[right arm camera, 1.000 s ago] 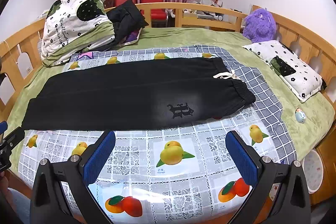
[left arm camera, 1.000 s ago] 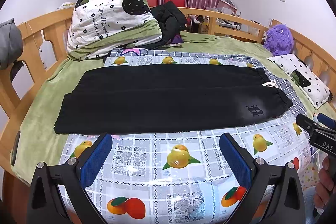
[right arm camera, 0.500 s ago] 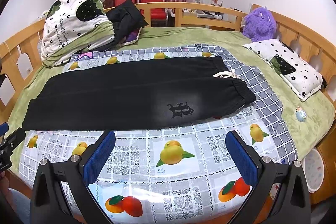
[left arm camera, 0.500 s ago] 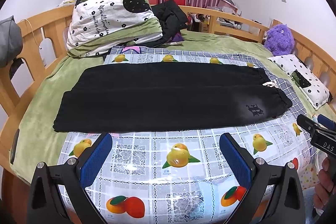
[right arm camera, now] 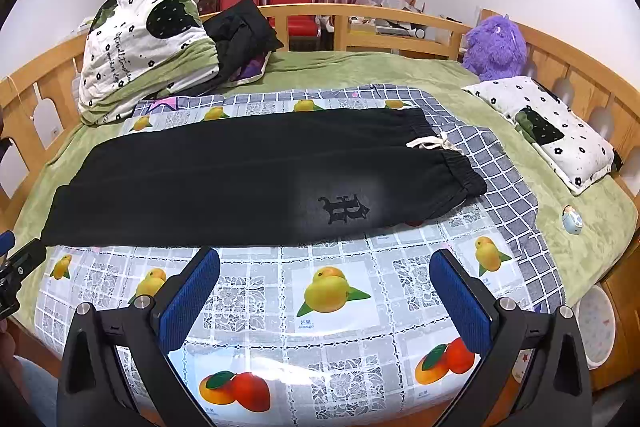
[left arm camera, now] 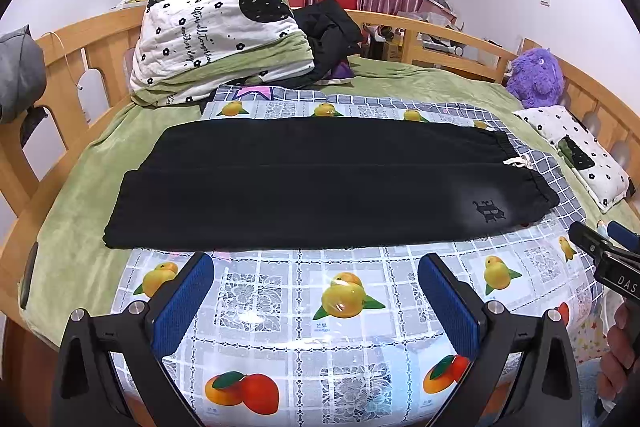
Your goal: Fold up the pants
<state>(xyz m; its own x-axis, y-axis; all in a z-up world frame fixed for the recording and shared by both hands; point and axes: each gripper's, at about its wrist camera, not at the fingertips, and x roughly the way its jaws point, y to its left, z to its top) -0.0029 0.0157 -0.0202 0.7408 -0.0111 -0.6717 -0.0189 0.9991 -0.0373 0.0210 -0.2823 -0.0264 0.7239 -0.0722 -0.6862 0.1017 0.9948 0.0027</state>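
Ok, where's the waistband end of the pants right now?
In both wrist views the waistband is at the right end of the black pants, on the fruit-print cloth, toward the spotted pillow.
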